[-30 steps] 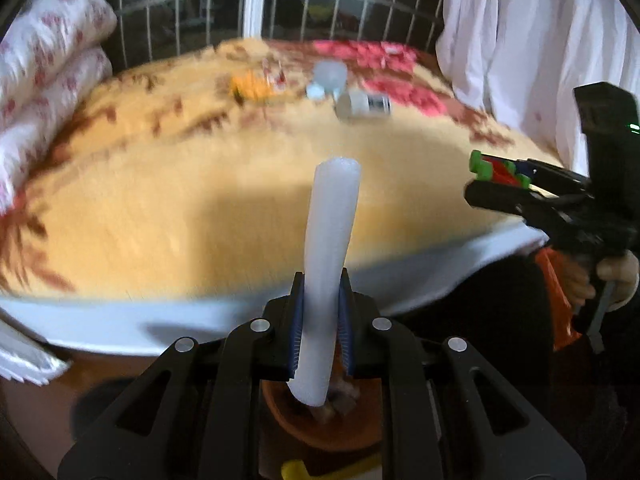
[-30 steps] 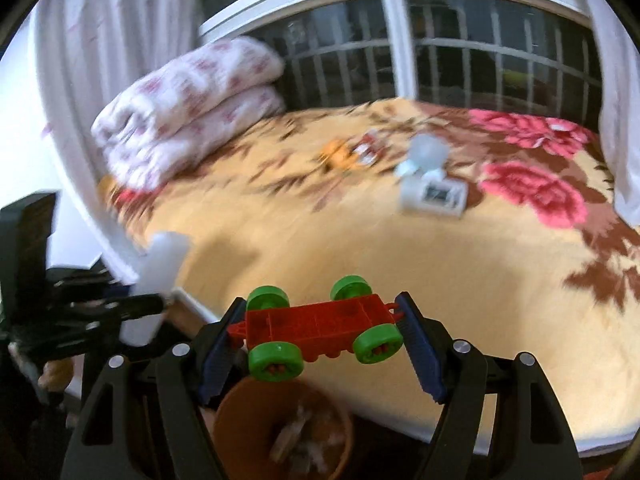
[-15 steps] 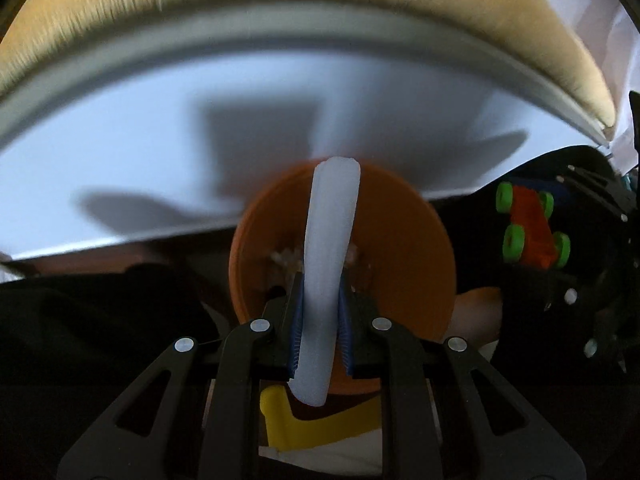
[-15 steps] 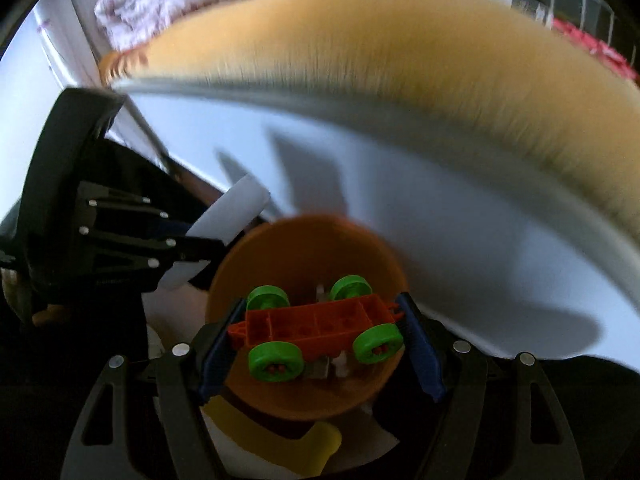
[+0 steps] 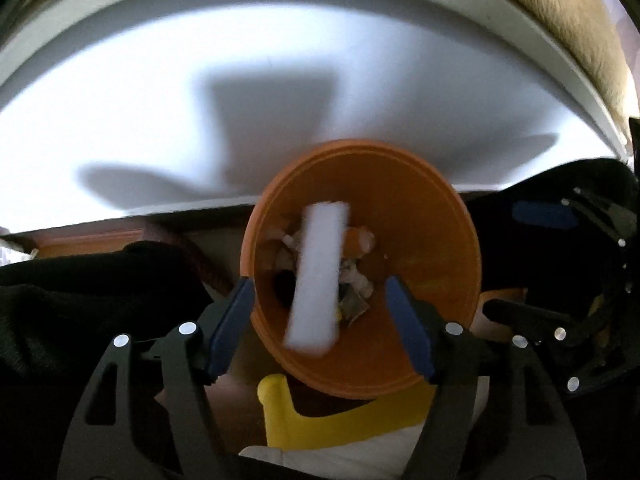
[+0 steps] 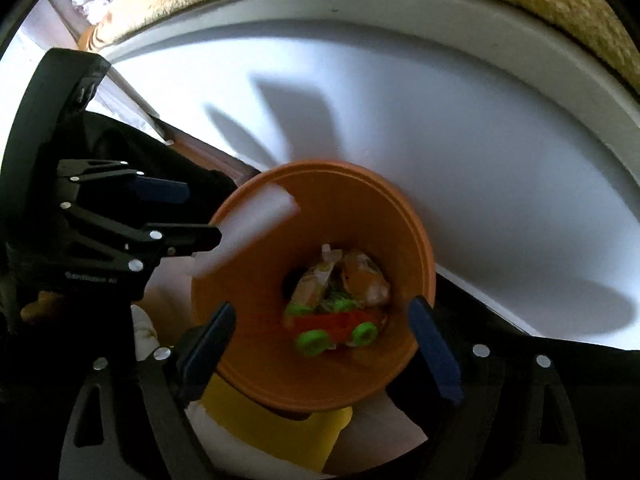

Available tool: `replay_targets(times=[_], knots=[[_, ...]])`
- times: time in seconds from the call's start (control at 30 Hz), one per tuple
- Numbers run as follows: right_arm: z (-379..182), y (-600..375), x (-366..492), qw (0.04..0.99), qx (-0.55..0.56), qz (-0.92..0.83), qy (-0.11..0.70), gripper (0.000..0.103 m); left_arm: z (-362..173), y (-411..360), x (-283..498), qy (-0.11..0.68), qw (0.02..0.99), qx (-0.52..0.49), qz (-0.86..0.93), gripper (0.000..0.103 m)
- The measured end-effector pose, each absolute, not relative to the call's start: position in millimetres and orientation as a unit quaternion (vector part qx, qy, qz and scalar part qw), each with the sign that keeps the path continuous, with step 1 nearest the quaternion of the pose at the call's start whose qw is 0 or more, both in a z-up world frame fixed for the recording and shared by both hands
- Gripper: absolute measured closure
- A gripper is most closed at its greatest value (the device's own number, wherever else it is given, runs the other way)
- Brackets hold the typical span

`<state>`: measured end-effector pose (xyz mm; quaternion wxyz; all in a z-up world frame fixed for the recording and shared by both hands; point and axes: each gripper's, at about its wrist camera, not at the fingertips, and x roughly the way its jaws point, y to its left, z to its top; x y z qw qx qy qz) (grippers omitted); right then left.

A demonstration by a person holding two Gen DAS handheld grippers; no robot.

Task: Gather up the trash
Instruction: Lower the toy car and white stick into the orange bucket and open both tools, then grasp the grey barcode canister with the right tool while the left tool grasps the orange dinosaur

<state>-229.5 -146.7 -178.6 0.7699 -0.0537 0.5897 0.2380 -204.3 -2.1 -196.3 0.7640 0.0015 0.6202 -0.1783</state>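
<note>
Both grippers sit right over the orange bin (image 5: 432, 248), which stands on the floor against the bed's white side (image 5: 240, 80). Left gripper (image 5: 320, 320) has jaws spread wide w/ nothing between the pads; white foam stick (image 5: 318, 280) is blurred, long axis running away from the gripper down into the bin mouth. Right gripper (image 6: 320, 344) is also wide, holding nothing; red toy car (image 6: 336, 326) w/ green wheels lies among the scraps in the bin, straight ahead & below. Judging by this, both drops are done and the next pick is up on the bed.
</note>
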Motion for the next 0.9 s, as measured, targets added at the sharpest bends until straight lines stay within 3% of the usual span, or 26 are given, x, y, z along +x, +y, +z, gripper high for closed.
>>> replay_targets(times=[0.37, 0.47, 0.63, 0.9], knots=[[-149, -166, -246, 0.797, -0.046, 0.218, 0.561, 0.017, -185, 0, -207, 0.604, 0.777, 0.001, -0.176, 0.036], [-125, -170, -249, 0.813, -0.041, 0.22, 0.537, 0.017, -166, 0, -210, 0.588, 0.79, 0.006, -0.172, 0.035], [-63, -185, -244, 0.851, -0.027, 0.22, 0.475, 0.014, -109, 10, -211, 0.536, 0.828, 0.0, -0.167, 0.026], [7, -212, -180, 0.905, -0.021, 0.171, 0.389, 0.007, -31, 16, -188, 0.445, 0.884, 0.0, -0.143, 0.019]])
